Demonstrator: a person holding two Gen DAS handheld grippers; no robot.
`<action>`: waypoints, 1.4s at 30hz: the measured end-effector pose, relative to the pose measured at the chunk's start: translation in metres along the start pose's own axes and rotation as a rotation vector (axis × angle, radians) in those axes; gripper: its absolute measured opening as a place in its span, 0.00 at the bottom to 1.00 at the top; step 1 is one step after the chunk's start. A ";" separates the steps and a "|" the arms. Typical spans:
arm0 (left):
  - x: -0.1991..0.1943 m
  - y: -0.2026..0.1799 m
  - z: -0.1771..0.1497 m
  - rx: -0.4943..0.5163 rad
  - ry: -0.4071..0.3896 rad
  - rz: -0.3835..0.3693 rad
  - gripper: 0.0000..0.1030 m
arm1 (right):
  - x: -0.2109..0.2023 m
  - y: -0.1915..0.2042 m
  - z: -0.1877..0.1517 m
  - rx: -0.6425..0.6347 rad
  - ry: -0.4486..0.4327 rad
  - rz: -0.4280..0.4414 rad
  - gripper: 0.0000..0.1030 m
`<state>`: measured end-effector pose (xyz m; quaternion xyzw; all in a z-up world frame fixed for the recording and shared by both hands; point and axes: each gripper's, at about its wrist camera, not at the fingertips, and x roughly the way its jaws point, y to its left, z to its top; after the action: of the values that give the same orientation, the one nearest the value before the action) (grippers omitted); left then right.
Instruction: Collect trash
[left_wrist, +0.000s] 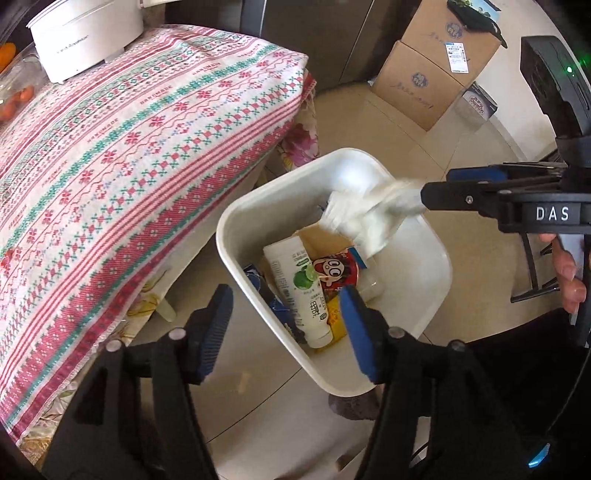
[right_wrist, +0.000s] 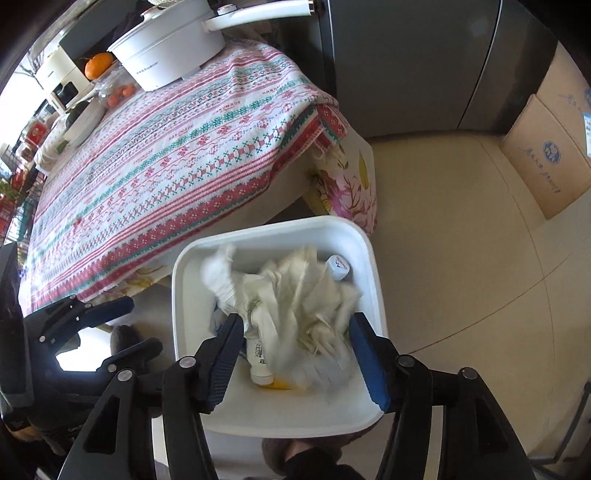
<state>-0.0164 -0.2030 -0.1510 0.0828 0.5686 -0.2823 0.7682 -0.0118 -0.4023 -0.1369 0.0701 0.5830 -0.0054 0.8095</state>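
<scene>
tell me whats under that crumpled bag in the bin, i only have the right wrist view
Observer: The left wrist view shows a red can with a cartoon face in the white bin, beside the white bottle.
Operator: is my left hand-held gripper carrying anything
Observer: No. The left hand-held gripper is open over the bin's near rim, with nothing between its fingers.
Operator: has the bag settled in the bin
Observer: Not yet. From the side, the crumpled bag is a blur at the tips of the right hand-held gripper, partly above the rim.
</scene>
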 end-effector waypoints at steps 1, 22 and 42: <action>-0.001 0.001 -0.001 -0.003 -0.003 0.006 0.66 | 0.000 0.000 0.000 0.002 0.003 0.002 0.62; -0.100 0.027 -0.035 -0.189 -0.240 0.266 0.99 | -0.075 0.052 -0.029 -0.081 -0.302 -0.065 0.82; -0.148 0.029 -0.052 -0.235 -0.435 0.368 0.99 | -0.114 0.097 -0.049 -0.152 -0.499 -0.133 1.00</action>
<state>-0.0728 -0.1059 -0.0379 0.0326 0.3951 -0.0821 0.9144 -0.0857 -0.3088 -0.0343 -0.0330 0.3673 -0.0318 0.9290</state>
